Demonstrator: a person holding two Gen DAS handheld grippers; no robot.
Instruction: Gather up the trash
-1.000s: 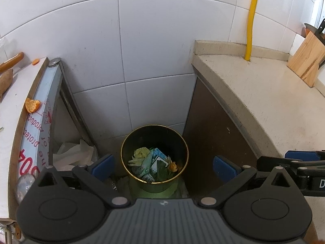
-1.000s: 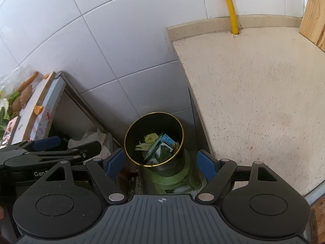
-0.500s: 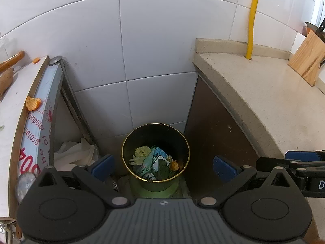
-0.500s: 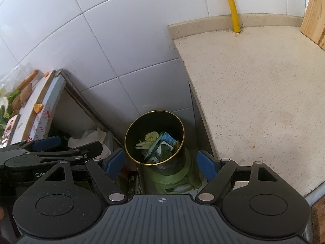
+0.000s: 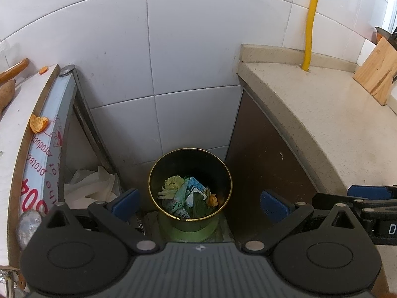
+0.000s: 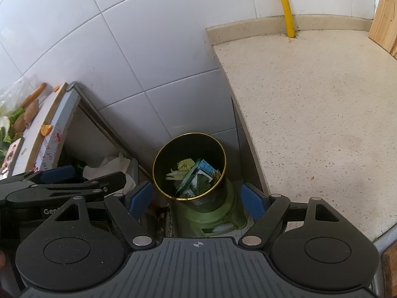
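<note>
A black bin with a gold rim [image 5: 151, 173] [image 6: 158, 154] stands on a green base on the floor, in the gap between a white board and a stone counter. Inside it lie leaf scraps, printed packets [image 5: 188, 193] and a bit of orange peel [image 5: 213, 200]. My left gripper [image 5: 198, 203] hangs above the bin, open, with nothing between its blue pads. My right gripper [image 6: 197, 200] is beside it, also open and empty over the bin. A piece of orange peel [image 5: 37, 124] [image 6: 46, 129] rests on the white board's edge.
The stone counter [image 5: 322, 124] runs along the right, with a yellow pipe [image 5: 310, 24] and a wooden knife block [image 5: 377, 74] at its back. Crumpled white paper [image 5: 86, 186] sits left of the bin. Vegetables [image 6: 22, 119] lie on the left board. A tiled wall closes the gap behind.
</note>
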